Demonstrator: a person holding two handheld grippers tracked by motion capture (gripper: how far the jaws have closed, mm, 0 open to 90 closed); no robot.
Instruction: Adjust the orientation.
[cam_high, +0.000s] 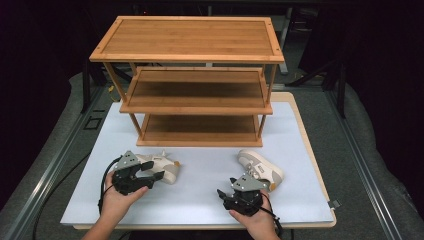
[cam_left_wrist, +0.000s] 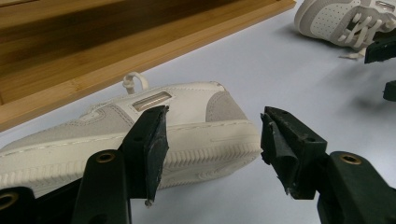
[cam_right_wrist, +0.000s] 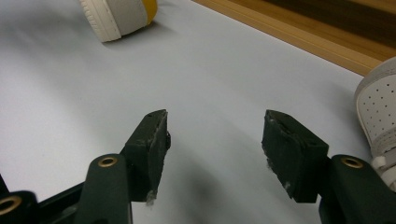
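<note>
Two white and grey sneakers lie on the white table mat (cam_high: 200, 175). The left sneaker (cam_high: 167, 167) lies on its side in front of my left gripper (cam_high: 152, 171), whose jaws stand open. In the left gripper view that sneaker (cam_left_wrist: 201, 121) spans the gap, with its end between the jaws of the left gripper (cam_left_wrist: 215, 135); contact cannot be told. The right sneaker (cam_high: 260, 167) sits just beyond my right gripper (cam_high: 226, 187). In the right gripper view the right gripper (cam_right_wrist: 215, 130) is open over bare mat, with the right sneaker (cam_right_wrist: 378, 112) at the edge.
A three-tier bamboo shelf (cam_high: 195, 80) stands at the back of the mat, all tiers bare. Its base board (cam_left_wrist: 140, 51) runs close behind the left sneaker. The left sneaker's yellow heel (cam_right_wrist: 121, 14) shows far off in the right gripper view. Bare mat lies between the sneakers.
</note>
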